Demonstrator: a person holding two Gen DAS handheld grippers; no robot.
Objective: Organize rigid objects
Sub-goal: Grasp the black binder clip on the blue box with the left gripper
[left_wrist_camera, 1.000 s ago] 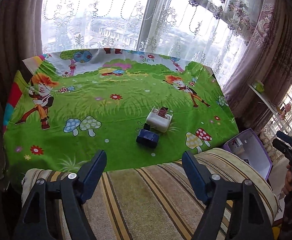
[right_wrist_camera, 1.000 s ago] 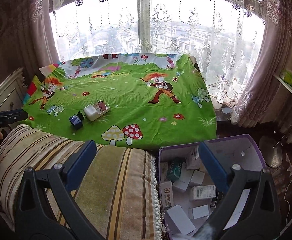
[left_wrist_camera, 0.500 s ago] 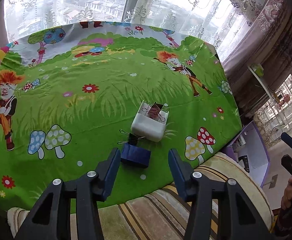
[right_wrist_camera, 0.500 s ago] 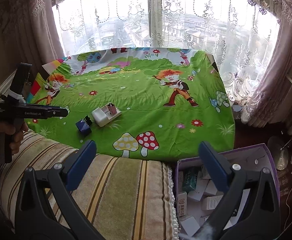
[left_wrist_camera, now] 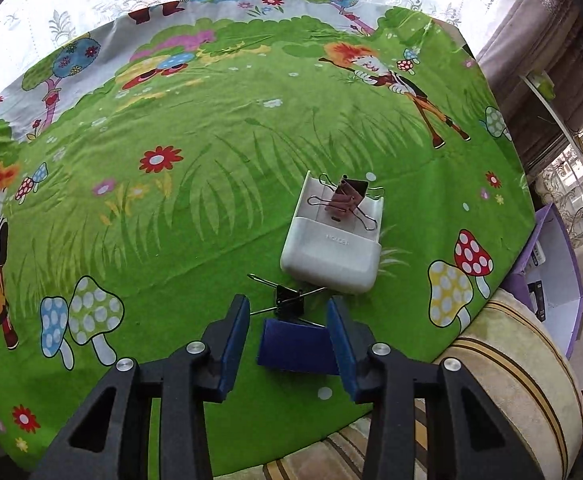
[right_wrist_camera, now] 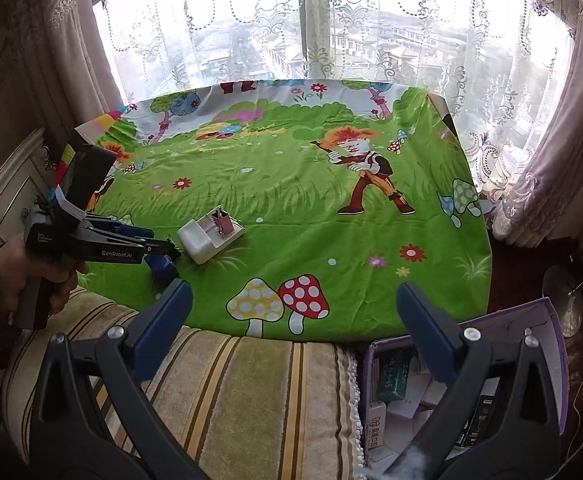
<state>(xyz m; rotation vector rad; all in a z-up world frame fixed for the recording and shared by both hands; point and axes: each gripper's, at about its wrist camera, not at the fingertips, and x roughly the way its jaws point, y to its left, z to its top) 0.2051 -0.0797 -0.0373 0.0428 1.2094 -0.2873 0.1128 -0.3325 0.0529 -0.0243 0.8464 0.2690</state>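
The left gripper (left_wrist_camera: 287, 344) is low over the green cloth (left_wrist_camera: 211, 220), its fingers (left_wrist_camera: 233, 344) narrowed to either side of a blue clip (left_wrist_camera: 295, 346); the right pad looks to be touching the clip's side, while a sliver of cloth shows between the clip and the left pad, so I cannot tell whether it is truly gripped. Just beyond the blue clip lies a black clip (left_wrist_camera: 289, 304) with its wire handles splayed out flat on the cloth. Past that, toward the window, sits the white tray (left_wrist_camera: 331, 256), and a pink clip (left_wrist_camera: 347, 200) rests in the far part of it, wire arms spread across the tray. From the other side, the left gripper (right_wrist_camera: 163, 254) shows as a dark tool held in a hand (right_wrist_camera: 15, 280), its tips right by the tray (right_wrist_camera: 207, 236). The right gripper (right_wrist_camera: 291, 320) hangs wide open with nothing between its fingers, well away from the tray, over the striped cushion (right_wrist_camera: 227, 392) at the cloth's near edge. To the right of the cushion, and far from the tray, stands a purple box (right_wrist_camera: 547, 320) with small cartons jumbled inside it. Lace curtains (right_wrist_camera: 331, 20) hang behind the table's far side.
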